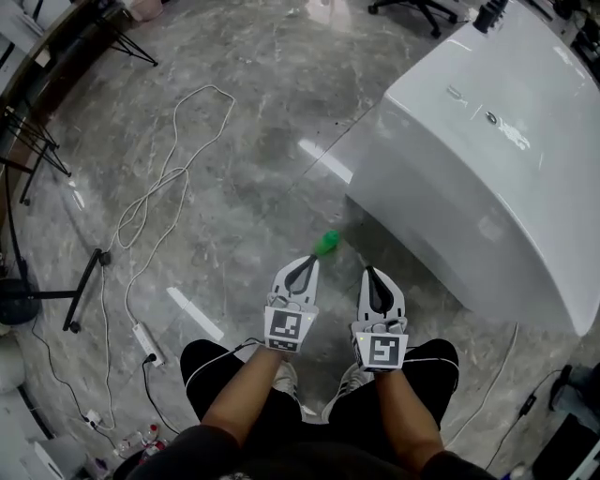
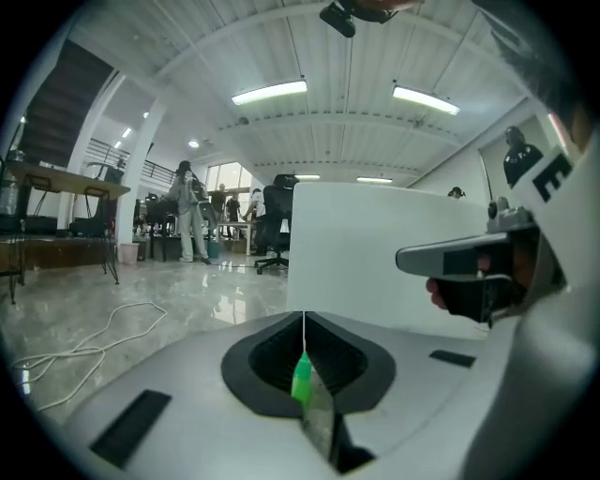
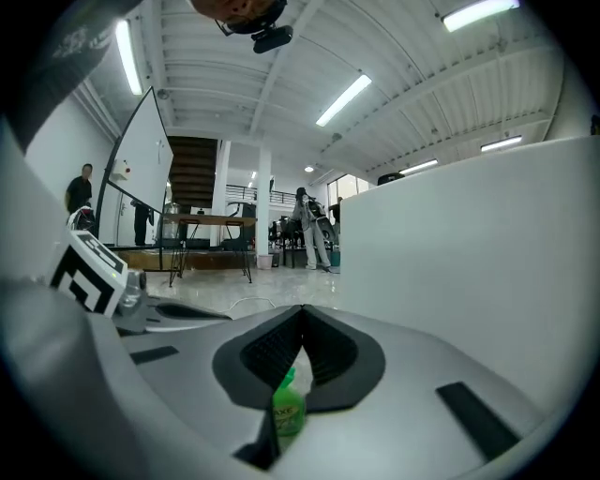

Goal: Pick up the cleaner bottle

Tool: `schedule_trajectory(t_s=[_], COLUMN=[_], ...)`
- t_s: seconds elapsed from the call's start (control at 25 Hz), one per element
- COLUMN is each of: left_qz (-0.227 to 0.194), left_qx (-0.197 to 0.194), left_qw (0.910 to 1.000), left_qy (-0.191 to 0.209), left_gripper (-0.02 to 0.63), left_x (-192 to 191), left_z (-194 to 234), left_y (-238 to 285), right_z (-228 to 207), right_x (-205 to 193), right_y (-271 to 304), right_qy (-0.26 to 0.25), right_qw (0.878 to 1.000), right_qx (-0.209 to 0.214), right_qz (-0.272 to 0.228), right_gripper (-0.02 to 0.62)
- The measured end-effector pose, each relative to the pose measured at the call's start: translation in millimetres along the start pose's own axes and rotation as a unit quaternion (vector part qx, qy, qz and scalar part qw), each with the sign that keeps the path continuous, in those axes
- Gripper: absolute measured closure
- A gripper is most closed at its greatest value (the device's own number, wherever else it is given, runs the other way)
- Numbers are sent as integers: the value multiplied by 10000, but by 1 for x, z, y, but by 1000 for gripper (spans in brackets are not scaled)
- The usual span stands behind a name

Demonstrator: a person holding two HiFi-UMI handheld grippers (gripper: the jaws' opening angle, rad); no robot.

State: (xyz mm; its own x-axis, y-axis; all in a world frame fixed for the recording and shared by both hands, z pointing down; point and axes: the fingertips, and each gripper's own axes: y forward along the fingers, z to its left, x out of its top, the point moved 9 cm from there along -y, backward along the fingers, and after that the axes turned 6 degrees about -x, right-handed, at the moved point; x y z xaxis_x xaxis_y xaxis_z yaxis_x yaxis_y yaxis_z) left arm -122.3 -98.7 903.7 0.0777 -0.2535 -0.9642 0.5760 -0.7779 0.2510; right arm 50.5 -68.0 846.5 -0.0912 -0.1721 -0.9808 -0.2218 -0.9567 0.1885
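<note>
A small green cleaner bottle point(image 1: 326, 246) stands on the grey marble floor, close to the corner of a big white housing point(image 1: 487, 159). Both grippers are held low side by side and point at the bottle, a short way short of it. The left gripper point(image 1: 305, 264) is just behind the bottle and empty, its jaws shut. The right gripper point(image 1: 372, 273), to the bottle's right, is also empty with its jaws together. The bottle point(image 2: 302, 378) shows behind the left gripper point(image 2: 303, 314) tips in the left gripper view. In the right gripper view the bottle point(image 3: 288, 405) shows under the right gripper point(image 3: 302, 307).
A white cable point(image 1: 159, 187) loops over the floor to the left and runs to a power strip point(image 1: 148, 344). A black stand leg point(image 1: 84, 291) lies at the far left. An office chair point(image 1: 412, 9) stands at the top. The person's knees flank the grippers.
</note>
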Motion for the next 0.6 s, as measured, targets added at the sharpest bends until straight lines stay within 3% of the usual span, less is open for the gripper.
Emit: schedule_trajectory(t_s=[0.32,0.44,0.6], left_qz=[130,289,588], left_qx=[-246,-384,-499], left_qw=[9995,9987,9967], left_qy=[140,159,240], left_gripper=[581,457,374], left_x=[-56,-75,-106], left_z=[13,13,18], left_y=[23,30,48], right_z=[2,8,11], right_x=[-24,-26,-31], right_y=[2,-2,-6], right_qy=[-85,-64,-65], right_qw=[10000,9999,10000], right_qx=[-16,53,54], right_qz=[-9,-58,3], right_gripper=[578,578,578])
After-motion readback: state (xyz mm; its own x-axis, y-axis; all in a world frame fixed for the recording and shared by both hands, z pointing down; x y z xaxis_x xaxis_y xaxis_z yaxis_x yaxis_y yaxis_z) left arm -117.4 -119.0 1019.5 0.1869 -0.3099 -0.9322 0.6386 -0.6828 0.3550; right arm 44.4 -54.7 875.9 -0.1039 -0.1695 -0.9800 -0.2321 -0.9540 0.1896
